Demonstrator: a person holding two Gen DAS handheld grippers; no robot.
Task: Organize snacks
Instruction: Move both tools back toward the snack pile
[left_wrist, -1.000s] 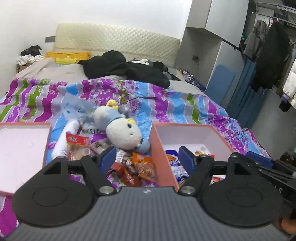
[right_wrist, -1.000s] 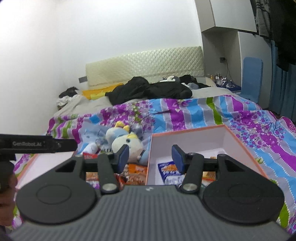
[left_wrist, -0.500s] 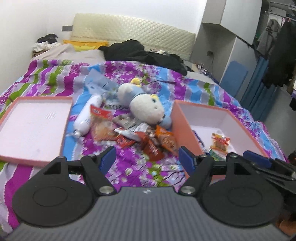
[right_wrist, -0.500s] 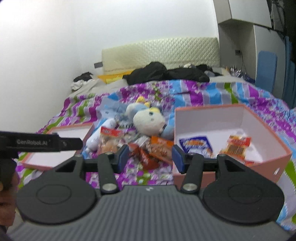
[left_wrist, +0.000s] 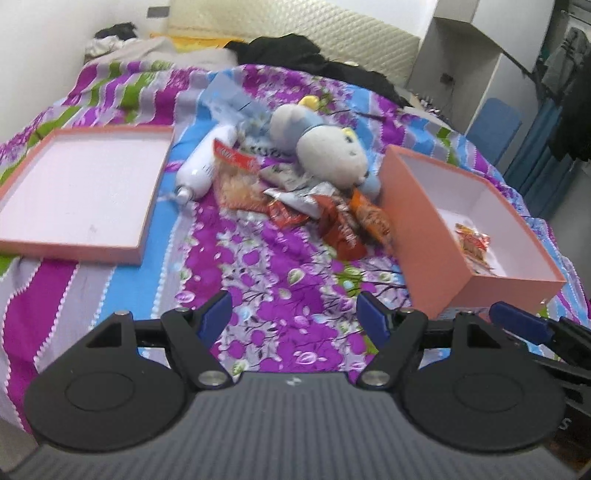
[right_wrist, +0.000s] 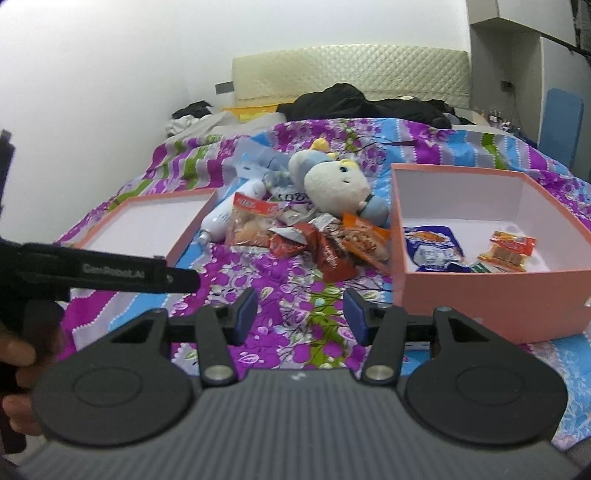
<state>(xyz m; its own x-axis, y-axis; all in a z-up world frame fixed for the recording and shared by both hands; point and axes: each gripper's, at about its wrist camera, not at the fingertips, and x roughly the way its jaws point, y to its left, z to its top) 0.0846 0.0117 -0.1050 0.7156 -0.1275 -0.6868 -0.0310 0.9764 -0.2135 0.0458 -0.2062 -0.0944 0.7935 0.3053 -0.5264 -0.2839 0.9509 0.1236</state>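
A heap of snack packets (left_wrist: 314, 206) (right_wrist: 314, 236) lies on the flowered bedspread between a pink box lid (left_wrist: 81, 192) (right_wrist: 155, 225) on the left and a deep pink box (left_wrist: 476, 266) (right_wrist: 458, 291) on the right. Inside the box are a blue-and-white packet (right_wrist: 432, 247) and an orange packet (right_wrist: 508, 249) (left_wrist: 472, 243). My left gripper (left_wrist: 293, 314) hovers open over bare bedspread, short of the heap. My right gripper (right_wrist: 299, 312) is also open with nothing between its fingers, just left of the box's near corner.
A white-and-blue plush toy (left_wrist: 328, 151) (right_wrist: 336, 181) and a white bottle (left_wrist: 205, 166) (right_wrist: 229, 214) lie beside the heap. Dark clothes (right_wrist: 362, 103) are piled by the headboard. A hand (right_wrist: 18, 373) holding the left gripper's handle shows at the right wrist view's left edge.
Both grippers have come down and tilted toward the bed, so the heap, lid and box now sit higher and fuller in each view. Neither jaw opening has changed.
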